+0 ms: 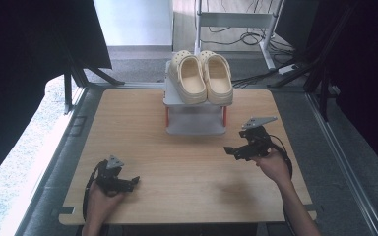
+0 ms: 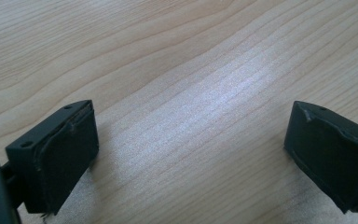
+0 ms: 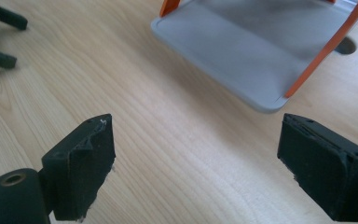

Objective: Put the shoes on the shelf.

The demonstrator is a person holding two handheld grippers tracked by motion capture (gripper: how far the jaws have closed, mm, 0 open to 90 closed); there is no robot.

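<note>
A pair of cream clogs point(image 1: 201, 77) sits side by side atop a small grey rack point(image 1: 195, 123).

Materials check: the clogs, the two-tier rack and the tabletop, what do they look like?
Cream clogs: likely moulded foam or soft plastic, matte, one-piece, with vent holes at the toes. Grey two-tier rack: shelves look like smooth matte plastic with rounded moulded edges; the thin orange posts could be plastic or painted metal. Light wooden tabletop: wood-grain pattern with a soft sheen, veneer or laminate, cannot tell which.

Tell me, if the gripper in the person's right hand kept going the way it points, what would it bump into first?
Probably the wooden table just ahead; the right gripper, open, tilts downward. Skimming along, it'd meet the grey rack's bottom shelf.
</note>
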